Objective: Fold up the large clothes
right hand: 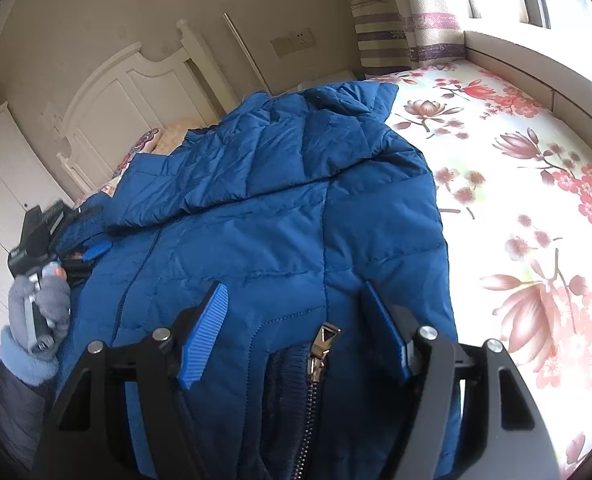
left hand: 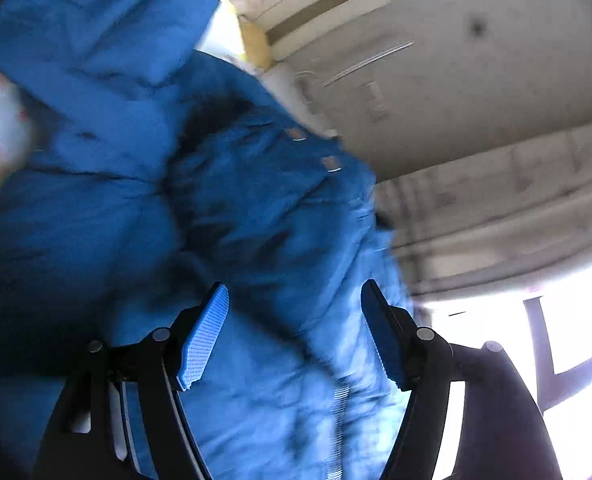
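A blue padded jacket (right hand: 279,208) is spread on a flower-patterned bedspread (right hand: 536,208), and it fills the space directly ahead of and beneath the right gripper (right hand: 296,332). That gripper's jaws are held spread, with the brass zip pull (right hand: 323,346) and the dark ribbed hem seen between them but not pinched.

Far to its left, at the jacket's edge, the left gripper (right hand: 91,250) is held in a gloved hand (right hand: 41,312). In the blurred left wrist view its jaws are also spread (left hand: 296,336), with blue quilting close ahead and below; no cloth is clamped by either pad (left hand: 203,336).

Several risks are judged from here. Only the slippery outer shell may be caught if the jaws are closed too shallowly, so the bulky filling could slide free as a fold is lifted. The zip pull may be pinched instead of cloth and slip out. The sleeve folded across the body could be dragged open if the jacket's left edge is pulled unevenly.
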Available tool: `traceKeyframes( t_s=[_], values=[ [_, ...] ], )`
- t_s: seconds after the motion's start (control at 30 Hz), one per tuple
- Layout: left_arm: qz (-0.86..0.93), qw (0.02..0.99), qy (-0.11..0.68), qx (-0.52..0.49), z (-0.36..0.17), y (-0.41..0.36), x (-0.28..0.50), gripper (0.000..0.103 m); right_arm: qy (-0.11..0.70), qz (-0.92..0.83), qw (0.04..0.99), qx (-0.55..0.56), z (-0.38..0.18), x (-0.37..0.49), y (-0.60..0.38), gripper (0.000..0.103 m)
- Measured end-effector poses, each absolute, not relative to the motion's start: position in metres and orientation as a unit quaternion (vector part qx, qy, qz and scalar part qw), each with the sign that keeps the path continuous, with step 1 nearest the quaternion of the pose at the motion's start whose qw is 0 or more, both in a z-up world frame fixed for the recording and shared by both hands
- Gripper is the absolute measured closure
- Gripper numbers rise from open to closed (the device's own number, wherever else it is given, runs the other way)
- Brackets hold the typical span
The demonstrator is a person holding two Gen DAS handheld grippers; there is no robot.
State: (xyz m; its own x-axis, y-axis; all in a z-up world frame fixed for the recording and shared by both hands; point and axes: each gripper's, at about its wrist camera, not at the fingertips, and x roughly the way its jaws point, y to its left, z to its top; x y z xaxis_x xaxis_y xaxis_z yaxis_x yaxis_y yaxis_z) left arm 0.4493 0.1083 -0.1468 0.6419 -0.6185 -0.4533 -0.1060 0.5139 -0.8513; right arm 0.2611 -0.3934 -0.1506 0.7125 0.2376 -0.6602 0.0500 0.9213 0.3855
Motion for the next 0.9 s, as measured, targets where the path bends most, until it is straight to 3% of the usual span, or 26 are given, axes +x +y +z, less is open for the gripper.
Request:
traceKeyframes(
  t_s=[0.1, 0.17, 0.23, 0.33, 0.47, 0.53, 0.57, 0.6, 0.63, 0.7, 0.9],
  values=[
    [-0.154, 0.738, 0.378, -0.538, -0.16, 0.106, 0.466, 0.041, 0.379, 0.048, 0.905, 0.185, -0.151, 0.262, -0.39, 0.034],
    [-0.133, 0.731, 0.371, -0.557, -0.165, 0.106, 0.473, 0.052, 0.379, 0.048, 0.905, 0.184, -0.151, 0.261, -0.389, 0.034],
    [-0.131, 0.738, 0.373, -0.546, -0.163, 0.102, 0.475, 0.093, 0.378, 0.047, 0.906, 0.185, -0.151, 0.26, -0.389, 0.034],
    [-0.13, 0.841, 0.318, -0.419, -0.103, 0.09, 0.45, 0.102, 0.375, 0.047, 0.907, 0.187, -0.151, 0.259, -0.389, 0.034],
    [-0.143, 0.943, 0.223, -0.201, -0.022, 0.041, 0.384, 0.103, 0.375, 0.049, 0.906, 0.19, -0.151, 0.258, -0.389, 0.034],
    [-0.159, 0.938, 0.249, -0.181, -0.017, 0.037, 0.377, 0.102, 0.374, 0.05, 0.906, 0.192, -0.15, 0.257, -0.389, 0.034],
    [-0.173, 0.917, 0.289, -0.214, -0.028, 0.046, 0.386, 0.101, 0.373, 0.049, 0.906, 0.192, -0.15, 0.256, -0.389, 0.034],
    [-0.178, 0.898, 0.317, -0.248, -0.042, 0.057, 0.394, 0.091, 0.375, 0.046, 0.906, 0.189, -0.15, 0.257, -0.388, 0.033],
    [-0.174, 0.87, 0.349, -0.3, -0.065, 0.071, 0.407, 0.053, 0.38, 0.042, 0.906, 0.182, -0.149, 0.258, -0.386, 0.033],
    [-0.141, 0.841, 0.357, -0.381, -0.101, 0.095, 0.424, 0.017, 0.387, 0.027, 0.909, 0.154, -0.142, 0.262, -0.377, 0.032],
    [-0.138, 0.806, 0.391, -0.422, -0.138, 0.081, 0.458, 0.016, 0.351, 0.0, 0.936, 0.037, -0.095, 0.308, -0.351, 0.022]
  ],
)
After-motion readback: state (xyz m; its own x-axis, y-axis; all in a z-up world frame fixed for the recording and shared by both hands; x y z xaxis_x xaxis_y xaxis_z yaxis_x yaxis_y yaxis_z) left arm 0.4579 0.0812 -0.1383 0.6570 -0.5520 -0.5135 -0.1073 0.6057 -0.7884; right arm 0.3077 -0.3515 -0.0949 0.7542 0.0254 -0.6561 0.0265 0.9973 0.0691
